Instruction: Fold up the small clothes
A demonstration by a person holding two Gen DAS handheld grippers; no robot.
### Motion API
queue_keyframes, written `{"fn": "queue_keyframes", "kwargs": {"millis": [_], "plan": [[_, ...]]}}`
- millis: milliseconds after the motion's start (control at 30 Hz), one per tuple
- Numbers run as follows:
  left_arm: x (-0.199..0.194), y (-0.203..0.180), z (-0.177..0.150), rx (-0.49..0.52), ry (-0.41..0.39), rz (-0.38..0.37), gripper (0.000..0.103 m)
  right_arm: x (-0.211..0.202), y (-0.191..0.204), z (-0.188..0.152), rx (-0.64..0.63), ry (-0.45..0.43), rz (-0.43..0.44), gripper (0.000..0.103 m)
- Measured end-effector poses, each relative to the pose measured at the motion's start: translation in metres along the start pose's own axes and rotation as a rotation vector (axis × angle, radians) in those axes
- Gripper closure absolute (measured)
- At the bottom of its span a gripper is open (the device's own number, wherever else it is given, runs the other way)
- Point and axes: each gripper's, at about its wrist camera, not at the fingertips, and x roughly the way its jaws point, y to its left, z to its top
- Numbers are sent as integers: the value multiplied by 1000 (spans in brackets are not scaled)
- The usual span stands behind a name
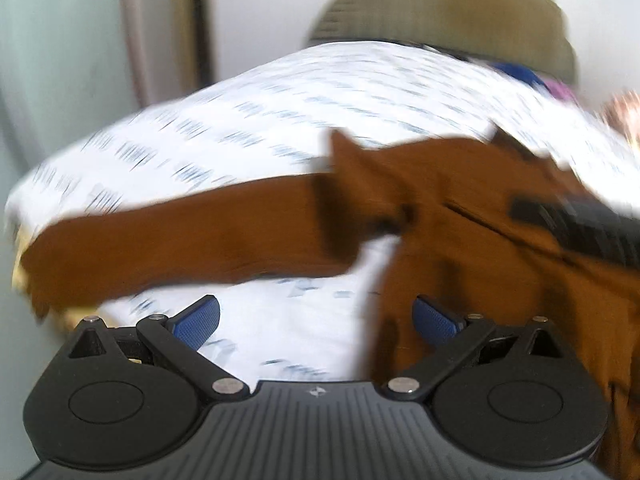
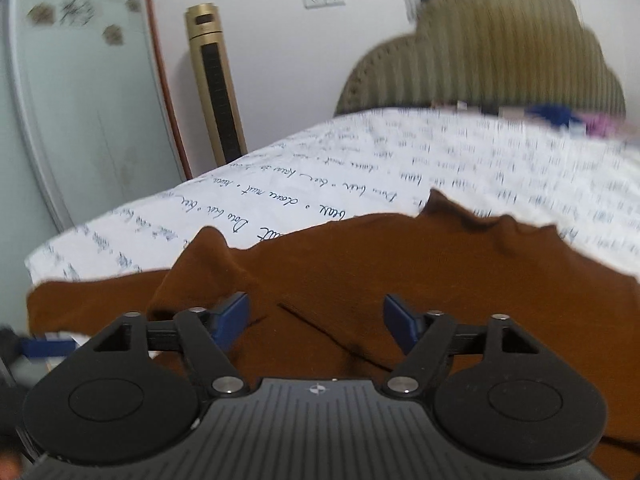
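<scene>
**Both claws spread, rust-brown top loose on the bed**

Right gripper [image 2: 316, 322]: blue pads stand wide apart, nothing pinched; brown cloth lies beneath and ahead, not between the pads. Left gripper [image 1: 316, 320]: spread too, pads bare, one over the sheet and one at the cloth's edge.

The rust-brown knit long-sleeved top [image 2: 360, 264] lies on the white bedsheet printed with dark handwriting [image 2: 420, 160], one sleeve [image 1: 180, 236] stretched out sideways toward the bed's edge. Body rumpled, a corner poking up. Likely laid out flat so the sleeve can be folded inward; open claws suit a fresh grasp.

Around: olive ribbed scalloped headboard [image 2: 500, 48], gold tower fan [image 2: 216, 80] by the wall, blue and pink cloth bits [image 2: 572, 120] at the far side, well apart. Nothing blocks the top. Left view blurred.
</scene>
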Motion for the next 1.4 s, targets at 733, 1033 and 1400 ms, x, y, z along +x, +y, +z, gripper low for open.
{"fn": "queue_keyframes", "kwargs": {"millis": [733, 1033, 1400], "plan": [[50, 176, 6, -994, -175, -119, 93, -30, -5, -31, -3, -35, -56, 18], [-5, 185, 32, -813, -470, 186, 97, -58, -44, -44, 104, -80, -140, 17], [6, 22, 102, -231, -478, 113, 97, -70, -98, -66, 287, -85, -259, 13]]}}
